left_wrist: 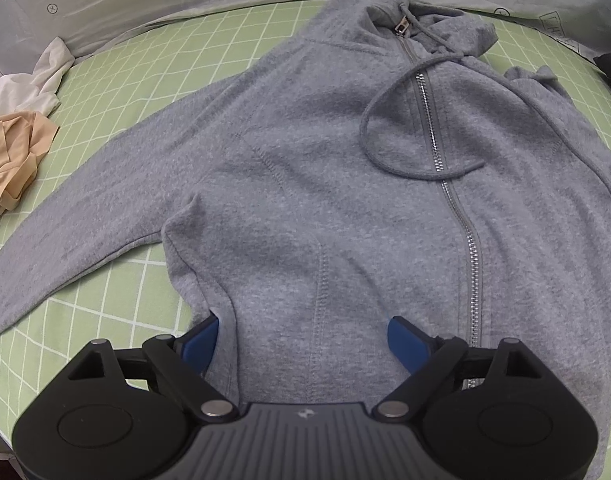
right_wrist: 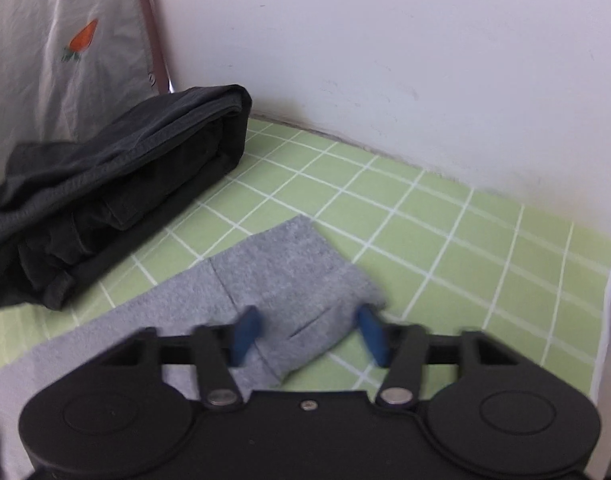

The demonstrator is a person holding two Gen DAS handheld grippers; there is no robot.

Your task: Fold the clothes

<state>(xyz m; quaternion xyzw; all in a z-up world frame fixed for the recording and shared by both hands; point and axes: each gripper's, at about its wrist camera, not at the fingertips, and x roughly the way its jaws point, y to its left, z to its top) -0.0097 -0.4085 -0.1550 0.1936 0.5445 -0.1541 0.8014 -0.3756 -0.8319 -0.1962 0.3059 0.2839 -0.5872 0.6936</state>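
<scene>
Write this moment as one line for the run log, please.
grey hoodie: flat, zipped | left gripper: open at hem | right gripper: open over sleeve cuff | dark folded clothes: aside

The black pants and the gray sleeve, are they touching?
Apart. The right wrist view shows green sheet plainly between the folded pants and the sleeve.

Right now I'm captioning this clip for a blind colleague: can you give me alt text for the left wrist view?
A grey zip-up hoodie lies front-up on a green checked bedsheet, zipper closed and drawstring looped across the chest. The open left gripper straddles its bottom hem, with crumpled white and beige clothes at the left.
</scene>
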